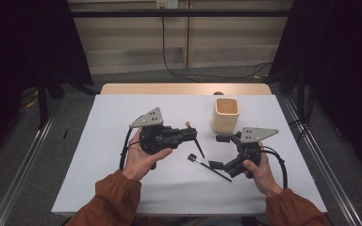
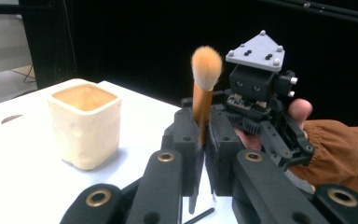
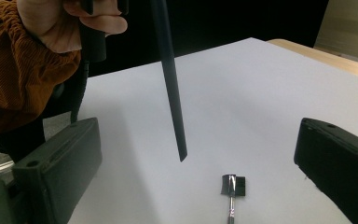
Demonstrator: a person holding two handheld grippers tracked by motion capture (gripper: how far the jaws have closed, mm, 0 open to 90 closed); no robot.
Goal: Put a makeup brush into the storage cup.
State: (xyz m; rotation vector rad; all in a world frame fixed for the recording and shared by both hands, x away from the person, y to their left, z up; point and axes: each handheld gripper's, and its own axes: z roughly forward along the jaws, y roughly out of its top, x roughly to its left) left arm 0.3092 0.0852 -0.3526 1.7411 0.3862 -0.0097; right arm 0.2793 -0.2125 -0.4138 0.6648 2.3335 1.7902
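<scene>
Your left gripper is clamped on a makeup brush, jaws squeezed onto its copper-coloured ferrule; the orange bristle tuft stands up above the jaws in the left gripper view, and the black handle hangs down below them, its tip clear of the white tabletop; that handle runs down the middle of the right gripper view, ending in the air above the table; your right gripper hangs with its jaws spread wide and nothing between them; between those jaws, on the table, lies a second, smaller brush with a flat dark head and thin black handle; the cream square cup stands upright just beyond your right gripper, near the table's far edge.
</scene>
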